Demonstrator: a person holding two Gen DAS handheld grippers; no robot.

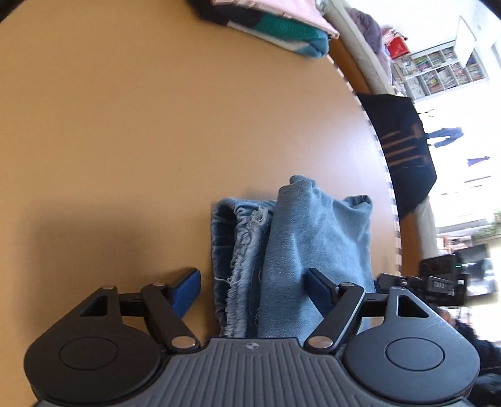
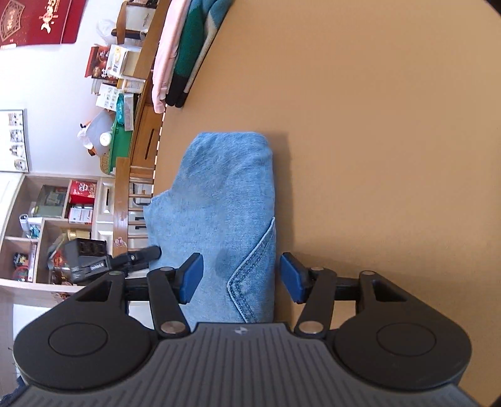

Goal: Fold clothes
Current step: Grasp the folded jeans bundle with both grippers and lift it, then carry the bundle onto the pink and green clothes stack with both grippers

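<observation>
Jeans: we see a folded bundle of blue denim (image 1: 291, 260) (image 2: 225, 216) lying on the tan table, near its edge; a frayed hem shows in the left wrist view, a stitched pocket corner in the right wrist view.
Left gripper (image 1: 253, 285): we hold it with jaws spread wide, one blue pad over the bare table, the other over the denim; nothing is clamped.
Right gripper (image 2: 241, 275): our jaws stand wide apart on either side of the bundle's end, not closed on it.
Table (image 1: 109, 141) (image 2: 391, 141): we see a bare tan surface.
Stack of clothes (image 1: 275, 28) (image 2: 184, 50): pink, teal and black folded items sit at the far edge, well apart from the jeans.
</observation>
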